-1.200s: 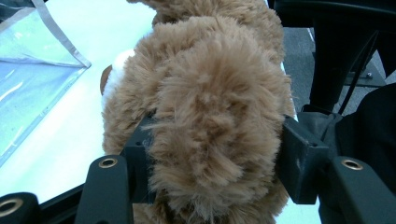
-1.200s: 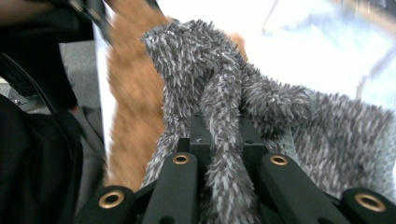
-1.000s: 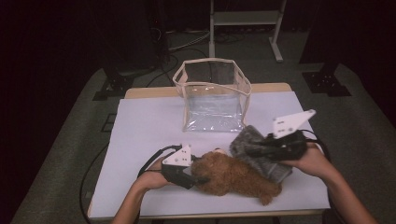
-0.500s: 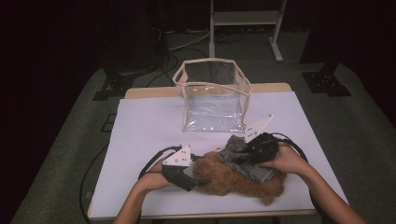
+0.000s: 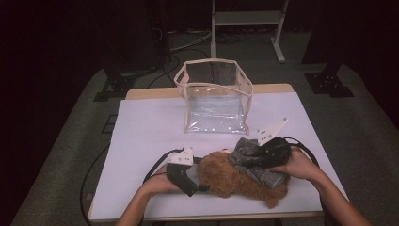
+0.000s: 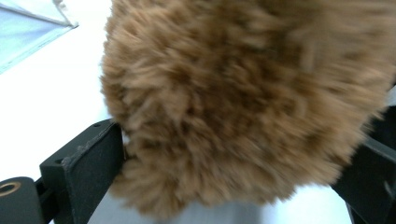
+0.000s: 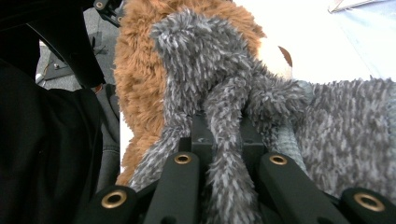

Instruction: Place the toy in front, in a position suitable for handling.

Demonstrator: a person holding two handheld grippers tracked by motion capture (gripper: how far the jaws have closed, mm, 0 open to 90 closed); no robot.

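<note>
I've got the shaggy brown plush toy dog [image 5: 237, 181] lying on its side at the near edge of the white-topped table [image 5: 146, 132], w/ a fuzzy grey knitted garment [image 5: 256, 162] draped over its right half. Left gripper [image 5: 192, 178] sits at the toy's left end; in the left gripper view its black jaws have just been opening and now stand spread wide either side of the brown fur [image 6: 243, 102], fur between them but the left pad looks barely at the pile, not pressing. Right gripper [image 5: 254, 157] lies on top of the grey garment; in the right gripper view its jaws are pressed together, pinching a strand of the grey fabric [image 7: 224, 140].

Room: the toy's hind leg comes close to the table's front lip, little margin there. Clear soft-sided plastic bag with beige trim [image 5: 215, 96] stands upright toward the far edge, mouth open upward, well apart from the toy. Open white surface betw. bag and toy, and a wide bare stretch left of my left hand [image 5: 157, 184]. Right of the right hand [image 5: 301, 167], a narrower strip before the table edge.
</note>
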